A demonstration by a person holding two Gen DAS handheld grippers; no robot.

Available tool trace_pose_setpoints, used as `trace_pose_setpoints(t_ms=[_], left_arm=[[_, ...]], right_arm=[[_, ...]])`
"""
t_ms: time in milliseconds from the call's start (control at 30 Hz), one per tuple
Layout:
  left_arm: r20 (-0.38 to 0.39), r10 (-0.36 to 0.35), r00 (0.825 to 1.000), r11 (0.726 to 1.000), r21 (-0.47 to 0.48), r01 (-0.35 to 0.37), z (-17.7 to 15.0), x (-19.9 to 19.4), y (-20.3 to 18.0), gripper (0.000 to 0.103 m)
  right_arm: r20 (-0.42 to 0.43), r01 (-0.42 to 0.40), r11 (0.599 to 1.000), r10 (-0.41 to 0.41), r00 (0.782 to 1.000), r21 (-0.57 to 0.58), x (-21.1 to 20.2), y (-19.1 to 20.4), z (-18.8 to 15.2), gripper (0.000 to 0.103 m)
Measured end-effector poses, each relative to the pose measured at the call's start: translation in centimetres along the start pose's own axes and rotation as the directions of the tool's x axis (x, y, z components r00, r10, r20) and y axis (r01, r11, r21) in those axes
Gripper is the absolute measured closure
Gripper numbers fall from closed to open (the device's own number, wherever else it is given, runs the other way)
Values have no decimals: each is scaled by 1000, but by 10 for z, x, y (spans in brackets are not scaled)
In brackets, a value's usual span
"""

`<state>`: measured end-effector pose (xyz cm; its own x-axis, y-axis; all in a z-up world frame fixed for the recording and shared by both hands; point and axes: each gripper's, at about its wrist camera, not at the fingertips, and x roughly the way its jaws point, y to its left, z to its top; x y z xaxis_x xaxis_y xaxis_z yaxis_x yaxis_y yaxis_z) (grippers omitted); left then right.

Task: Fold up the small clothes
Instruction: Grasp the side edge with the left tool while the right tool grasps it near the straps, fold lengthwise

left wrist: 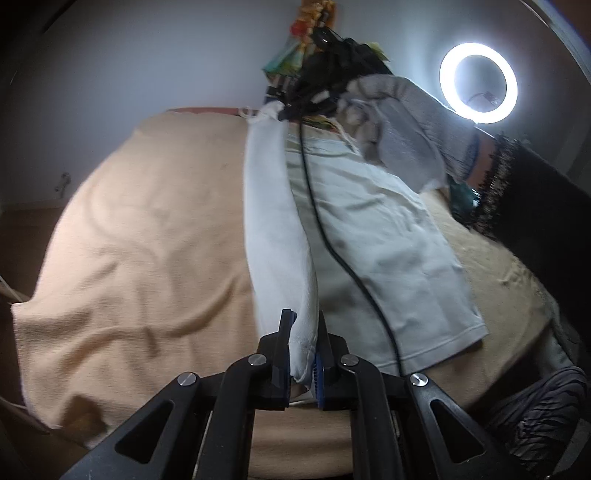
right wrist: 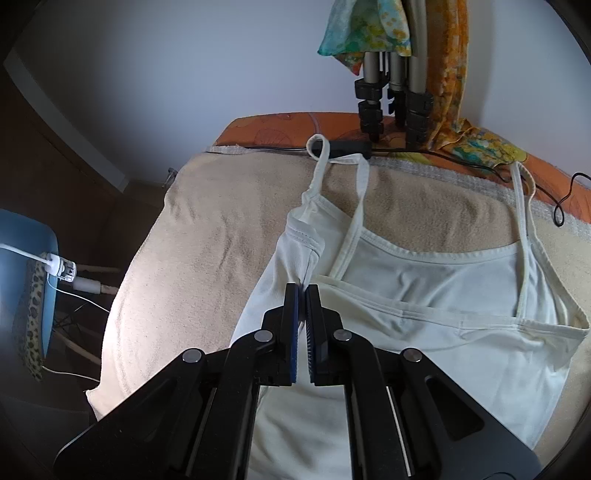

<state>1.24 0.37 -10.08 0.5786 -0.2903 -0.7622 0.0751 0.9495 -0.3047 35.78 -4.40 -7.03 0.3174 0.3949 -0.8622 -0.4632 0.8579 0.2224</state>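
Note:
A white strappy top (left wrist: 388, 251) lies on the beige towel (left wrist: 147, 240). My left gripper (left wrist: 303, 332) is shut on the top's hem corner, and the raised left edge (left wrist: 273, 221) runs as a taut fold to the far end. There the right gripper (left wrist: 314, 99), held in a grey-sleeved hand, grips it. In the right wrist view my right gripper (right wrist: 302, 291) is shut on the top (right wrist: 443, 332) at its side seam under the armhole. The thin straps (right wrist: 354, 221) lie spread toward the far edge.
A bright ring light (left wrist: 478, 81) stands at the back right. A black cable (left wrist: 332, 251) trails over the top. A tripod's legs (right wrist: 391, 96) with a colourful scarf (right wrist: 369, 33) stand at the bed's far edge. A blue chair (right wrist: 26, 280) with chargers is at the left.

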Motion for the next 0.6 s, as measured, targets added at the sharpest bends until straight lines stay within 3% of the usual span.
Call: trace_pose_setpoints(t_ms=[233, 300, 367, 433, 533, 600], left_arm=[[-89, -91, 992, 996, 2, 92, -1, 29, -24, 97], [-97, -91, 991, 995, 23, 94, -3, 34, -31, 92], [-105, -80, 991, 996, 38, 84, -5, 36, -33, 71], [-106, -75, 992, 996, 34, 79, -7, 36, -30, 69], [-108, -62, 992, 998, 17, 64, -9, 30, -22, 61], [-94, -37, 995, 999, 17, 39, -9, 23, -19, 50]], right_arm=[[-14, 24, 1000, -24, 1000, 17, 11, -18, 0, 98], [-25, 41, 999, -40, 999, 18, 17, -22, -2, 98], [-35, 45, 999, -45, 998, 12, 23, -25, -4, 98], [-49, 38, 999, -37, 998, 12, 26, -29, -7, 98], [-48, 48, 998, -46, 998, 32, 22, -37, -11, 80], [-10, 60, 997, -59, 998, 49, 9, -44, -15, 56]])
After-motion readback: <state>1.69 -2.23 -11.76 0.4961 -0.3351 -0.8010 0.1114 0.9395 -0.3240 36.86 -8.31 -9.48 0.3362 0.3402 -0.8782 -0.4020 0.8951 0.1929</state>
